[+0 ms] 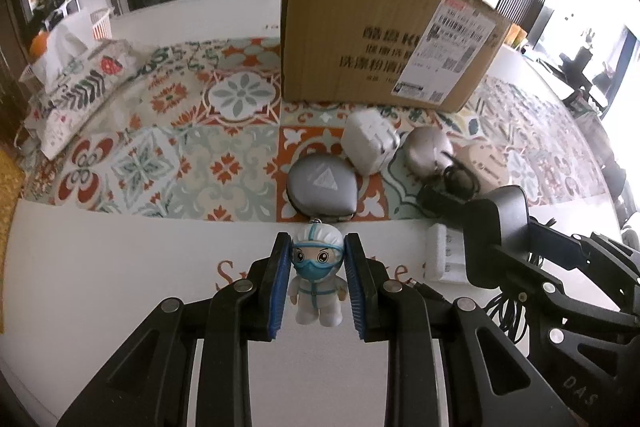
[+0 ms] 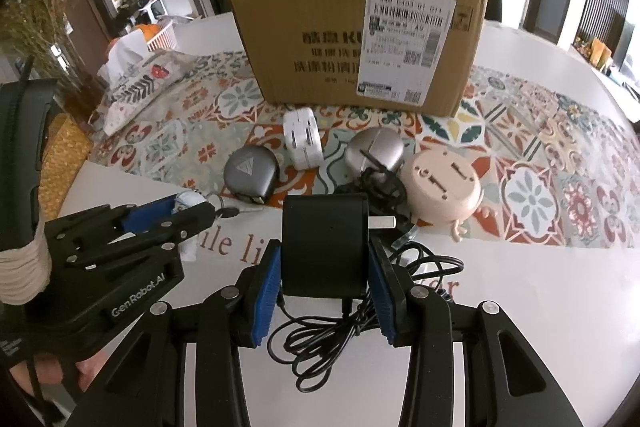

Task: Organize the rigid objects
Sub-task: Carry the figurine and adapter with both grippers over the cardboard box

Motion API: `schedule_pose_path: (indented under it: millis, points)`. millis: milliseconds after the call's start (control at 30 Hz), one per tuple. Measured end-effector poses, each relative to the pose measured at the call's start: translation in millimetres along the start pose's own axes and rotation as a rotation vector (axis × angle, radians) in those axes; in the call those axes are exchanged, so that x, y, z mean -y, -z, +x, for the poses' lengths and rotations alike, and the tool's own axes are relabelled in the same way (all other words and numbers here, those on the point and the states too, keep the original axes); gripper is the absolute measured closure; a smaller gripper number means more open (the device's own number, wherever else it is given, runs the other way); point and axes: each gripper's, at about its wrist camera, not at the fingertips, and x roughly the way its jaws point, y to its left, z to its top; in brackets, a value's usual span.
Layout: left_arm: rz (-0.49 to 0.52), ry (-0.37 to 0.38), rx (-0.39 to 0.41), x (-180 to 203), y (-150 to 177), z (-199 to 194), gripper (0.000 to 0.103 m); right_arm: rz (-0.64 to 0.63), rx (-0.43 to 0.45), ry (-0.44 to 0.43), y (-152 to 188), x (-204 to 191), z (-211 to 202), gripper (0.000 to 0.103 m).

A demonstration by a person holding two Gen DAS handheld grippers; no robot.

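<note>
My left gripper (image 1: 318, 267) is shut on a small white figurine (image 1: 317, 279) with a blue mask and goggles, held above the white table. My right gripper (image 2: 325, 267) is shut on a black power adapter (image 2: 325, 247) whose cable (image 2: 352, 327) hangs in loops below. The open cardboard box (image 1: 380, 39) stands at the back on the patterned mat; it also shows in the right wrist view (image 2: 352, 39). The left gripper appears at the left of the right wrist view (image 2: 176, 211). The right gripper with the adapter shows at the right of the left wrist view (image 1: 496, 227).
On the mat before the box lie a grey rounded case (image 2: 251, 171), a white plug adapter (image 2: 302, 139), a silver round case (image 2: 374, 151), a pink round device (image 2: 444, 187) and a black cable bundle (image 2: 380, 183). A tissue pouch (image 1: 80, 83) lies far left.
</note>
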Motion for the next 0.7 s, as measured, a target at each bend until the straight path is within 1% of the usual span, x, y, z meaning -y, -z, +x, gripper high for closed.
schedule_pose_path:
  millis: [233,533,700]
  points:
    - [0.018,0.003,0.075,3,-15,-32,0.076,-0.013,0.065,0.012,-11,-3,-27,0.061]
    - [0.038,0.005,0.182,5,-38,-74,0.076,-0.022,0.175,0.026,-32,-8,-63,0.061]
    - [0.048,0.017,0.230,7,-55,-90,0.076,-0.022,0.235,0.029,-44,-9,-80,0.061]
